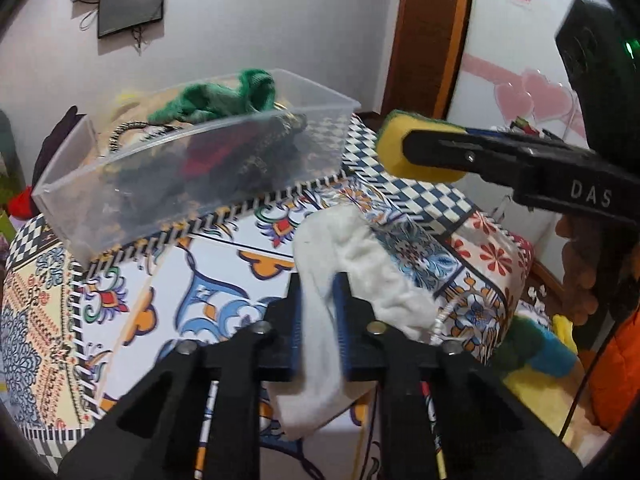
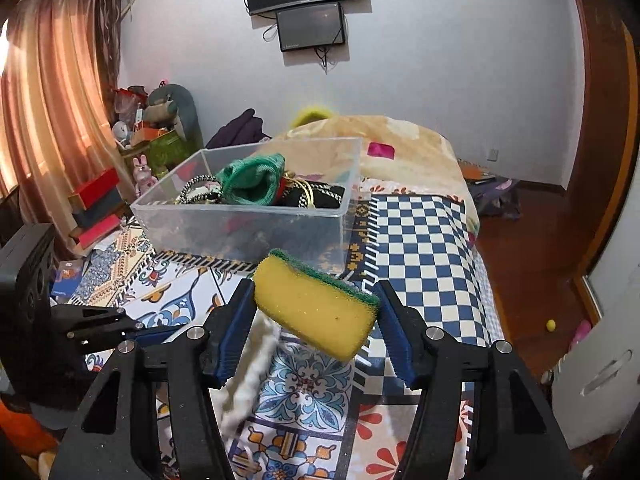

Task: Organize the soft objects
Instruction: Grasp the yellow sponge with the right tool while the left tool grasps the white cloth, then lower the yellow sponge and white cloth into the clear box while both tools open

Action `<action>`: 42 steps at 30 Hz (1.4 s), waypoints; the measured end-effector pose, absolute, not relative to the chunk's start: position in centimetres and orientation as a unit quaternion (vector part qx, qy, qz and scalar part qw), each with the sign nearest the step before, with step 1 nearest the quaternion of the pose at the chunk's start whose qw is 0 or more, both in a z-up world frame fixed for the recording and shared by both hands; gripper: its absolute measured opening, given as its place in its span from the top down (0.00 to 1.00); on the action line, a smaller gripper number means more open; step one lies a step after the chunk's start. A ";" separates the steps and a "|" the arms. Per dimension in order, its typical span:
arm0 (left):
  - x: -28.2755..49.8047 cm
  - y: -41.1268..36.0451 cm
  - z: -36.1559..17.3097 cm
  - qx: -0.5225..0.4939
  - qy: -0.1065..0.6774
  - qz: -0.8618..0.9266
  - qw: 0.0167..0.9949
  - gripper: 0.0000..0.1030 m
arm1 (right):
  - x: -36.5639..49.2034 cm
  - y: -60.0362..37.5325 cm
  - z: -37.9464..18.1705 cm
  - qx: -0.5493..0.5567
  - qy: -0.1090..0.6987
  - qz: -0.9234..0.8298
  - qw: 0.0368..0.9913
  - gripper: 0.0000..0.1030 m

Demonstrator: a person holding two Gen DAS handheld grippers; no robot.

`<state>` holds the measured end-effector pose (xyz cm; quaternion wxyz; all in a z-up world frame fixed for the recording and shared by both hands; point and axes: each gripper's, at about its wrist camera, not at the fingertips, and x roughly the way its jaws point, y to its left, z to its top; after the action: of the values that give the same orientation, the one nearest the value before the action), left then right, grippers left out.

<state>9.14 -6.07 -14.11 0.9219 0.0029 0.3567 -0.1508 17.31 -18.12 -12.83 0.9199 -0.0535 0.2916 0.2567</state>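
Observation:
My left gripper (image 1: 318,292) is shut on a white cloth (image 1: 360,268), which hangs blurred between its blue pads above the patterned bedspread (image 1: 168,292). My right gripper (image 2: 316,300) is shut on a yellow sponge with a green scrub side (image 2: 316,308) and holds it in the air before the clear plastic bin (image 2: 256,232). The same sponge (image 1: 400,152) shows in the left wrist view, right of the bin (image 1: 192,188). The bin holds a green knit item (image 2: 252,180) and dark fabric pieces. The white cloth (image 2: 252,364) also shows in the right wrist view.
The bin sits on a bed covered by a patterned spread with a checkered part (image 2: 424,240). A blanket heap (image 2: 400,152) lies behind the bin. Soft toys (image 1: 536,348) lie past the bed's right edge. Curtains (image 2: 52,92) and clutter stand at left.

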 end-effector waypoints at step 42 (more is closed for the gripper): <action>19.0 3.9 -9.4 -0.004 0.291 0.027 0.956 0.93 | 24.3 -8.6 -12.8 -0.111 0.292 0.288 0.905 0.43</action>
<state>19.05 3.90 -9.39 0.9565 -0.0044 0.2906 0.0266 24.35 -8.59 -12.84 0.9053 -0.1114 0.2918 0.2879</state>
